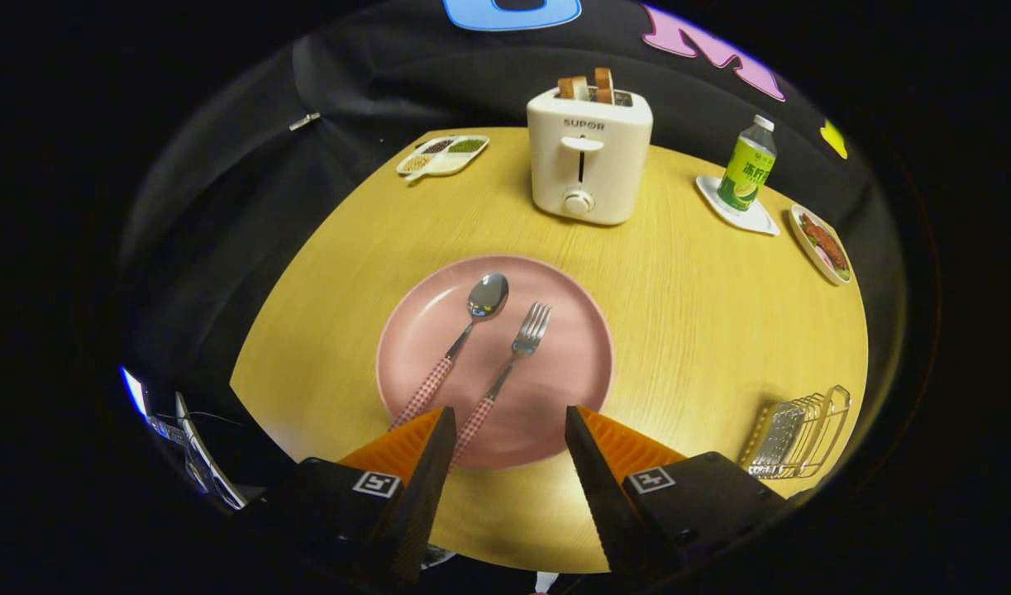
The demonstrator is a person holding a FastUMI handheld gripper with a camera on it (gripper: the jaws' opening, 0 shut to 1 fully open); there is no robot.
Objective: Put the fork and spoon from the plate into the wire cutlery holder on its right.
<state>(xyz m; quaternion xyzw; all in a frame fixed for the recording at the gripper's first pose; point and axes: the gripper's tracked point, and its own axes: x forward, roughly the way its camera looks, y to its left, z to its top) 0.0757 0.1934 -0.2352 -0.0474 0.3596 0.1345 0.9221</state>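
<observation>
A pink plate (571, 364) lies on the yellow wooden table, just ahead of my fingers. On it rest a spoon (464, 339) and a fork (513, 351), side by side, both with red-checked handles pointing back toward me. The fork's handle end reaches down next to my left finger. My gripper (509, 417) hovers over the plate's near rim, open, with nothing between its fingers. The wire cutlery holder (798, 434) stands to the right of the plate, near the table's edge.
A white toaster (589, 157) with bread slices stands beyond the plate. A divided snack dish (441, 154) sits far left. A green bottle (746, 173) on a white coaster and a small food plate (821, 245) sit far right.
</observation>
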